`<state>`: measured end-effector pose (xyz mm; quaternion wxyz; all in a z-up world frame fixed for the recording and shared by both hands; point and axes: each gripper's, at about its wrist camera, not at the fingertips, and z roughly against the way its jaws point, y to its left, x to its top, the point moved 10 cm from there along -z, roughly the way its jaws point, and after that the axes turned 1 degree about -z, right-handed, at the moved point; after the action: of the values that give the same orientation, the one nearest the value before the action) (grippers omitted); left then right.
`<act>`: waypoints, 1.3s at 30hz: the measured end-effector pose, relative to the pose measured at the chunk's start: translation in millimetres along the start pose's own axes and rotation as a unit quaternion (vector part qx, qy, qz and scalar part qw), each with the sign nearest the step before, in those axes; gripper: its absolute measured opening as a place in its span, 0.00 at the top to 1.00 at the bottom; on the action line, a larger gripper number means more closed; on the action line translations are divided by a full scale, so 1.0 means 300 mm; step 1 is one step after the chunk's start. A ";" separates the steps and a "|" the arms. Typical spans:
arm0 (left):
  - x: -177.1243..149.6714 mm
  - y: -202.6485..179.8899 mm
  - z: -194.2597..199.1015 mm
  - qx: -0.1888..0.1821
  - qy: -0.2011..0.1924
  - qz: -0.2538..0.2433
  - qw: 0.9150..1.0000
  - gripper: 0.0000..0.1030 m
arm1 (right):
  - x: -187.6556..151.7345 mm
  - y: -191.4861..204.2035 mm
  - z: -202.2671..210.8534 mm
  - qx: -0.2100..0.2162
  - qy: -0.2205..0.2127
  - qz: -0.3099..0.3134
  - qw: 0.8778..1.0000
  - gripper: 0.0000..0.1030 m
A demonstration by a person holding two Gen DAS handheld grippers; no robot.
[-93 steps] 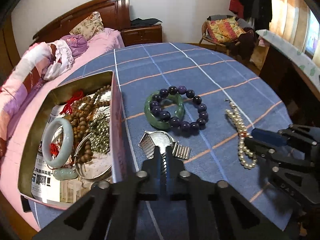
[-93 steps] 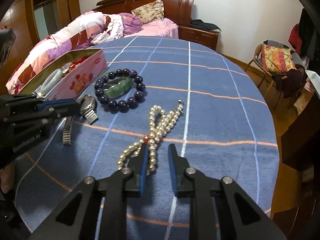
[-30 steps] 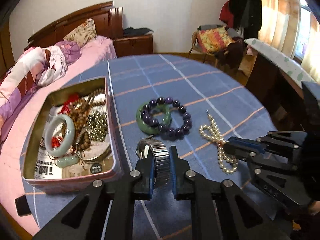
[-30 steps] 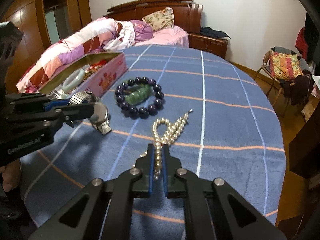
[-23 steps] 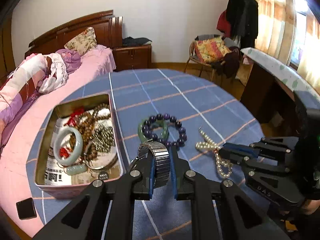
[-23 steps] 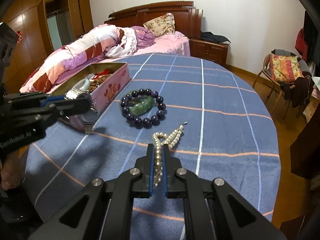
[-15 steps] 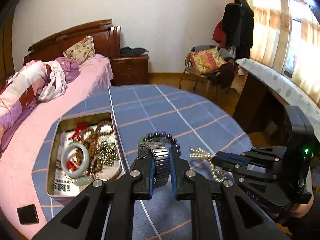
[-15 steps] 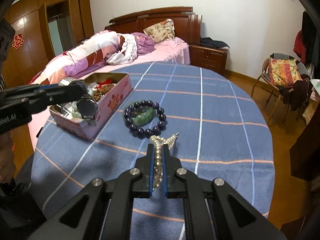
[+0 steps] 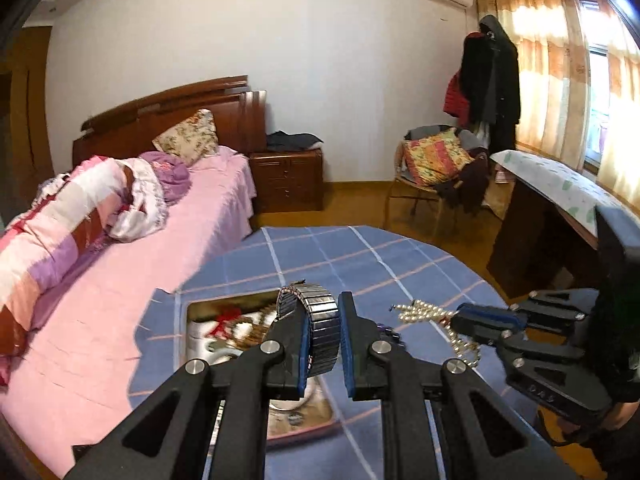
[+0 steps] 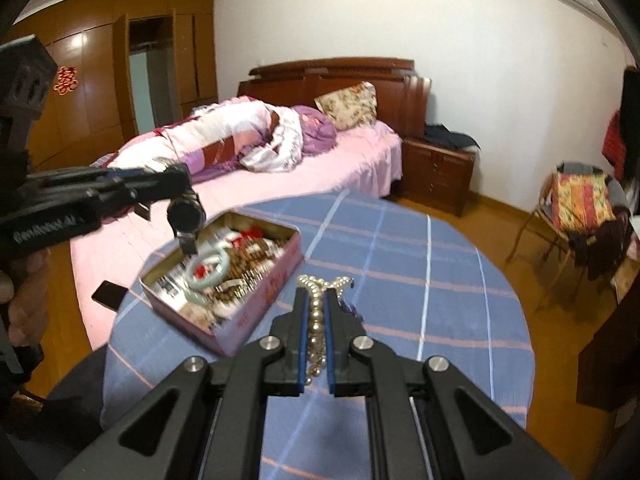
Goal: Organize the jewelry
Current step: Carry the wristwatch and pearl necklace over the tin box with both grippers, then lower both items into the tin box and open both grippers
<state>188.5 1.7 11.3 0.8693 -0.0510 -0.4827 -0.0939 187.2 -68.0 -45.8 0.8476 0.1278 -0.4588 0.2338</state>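
Note:
My left gripper [image 9: 323, 320] is shut on a metal wristwatch [image 9: 320, 322], held high above the table. In the right wrist view the watch [image 10: 185, 212] hangs from the left gripper over the near end of the pink jewelry tin [image 10: 256, 304]. My right gripper [image 10: 316, 312] is shut on a pearl necklace [image 10: 318, 292], lifted above the table beside the tin; it also shows in the left wrist view [image 9: 428, 312]. The tin [image 9: 224, 308] holds a pale jade bangle [image 10: 208, 266], wooden beads and other pieces. The purple bead bracelet is mostly hidden behind the fingers.
The round table has a blue checked cloth [image 10: 420, 280]. A small black object [image 10: 109, 295] lies at the table's left edge. A pink bed [image 9: 120, 260] stands close behind. A chair with a cushion [image 10: 580, 208] and a dark desk [image 9: 552, 216] are to the right.
Both grippers have risen well above the table, carrying the watch and the pearl necklace. The watch has moved left over the tin.

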 end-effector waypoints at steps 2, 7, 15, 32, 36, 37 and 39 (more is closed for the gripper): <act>-0.002 0.038 -0.005 0.009 0.002 0.004 1.000 0.88 | 0.038 0.030 -0.013 0.006 -0.007 0.008 1.000 0.91; -0.042 0.126 -0.038 0.028 0.014 0.017 0.999 0.88 | 0.104 0.111 -0.069 0.024 -0.017 0.023 0.999 0.91; -0.142 0.238 -0.106 0.043 0.046 0.048 0.997 0.88 | 0.121 0.227 -0.217 0.051 -0.003 0.033 0.998 0.91; -0.245 0.255 -0.185 0.038 0.082 0.056 0.994 0.88 | 0.014 0.287 -0.367 0.065 0.054 0.027 0.996 0.91; -0.273 0.254 -0.206 0.035 0.095 0.057 0.993 0.87 | -0.026 0.292 -0.396 0.074 0.072 0.024 0.994 0.91; -0.280 0.256 -0.210 0.038 0.098 0.057 0.993 0.87 | -0.030 0.290 -0.397 0.075 0.071 0.022 0.994 0.91; -0.295 0.253 -0.221 0.033 0.105 0.058 0.992 0.87 | -0.030 0.287 -0.393 0.079 0.069 0.019 0.994 0.91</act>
<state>213.9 74.0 -98.7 0.9204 -0.0398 -0.3876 -0.0325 223.4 54.1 -117.5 0.8598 0.1695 -0.3816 0.2939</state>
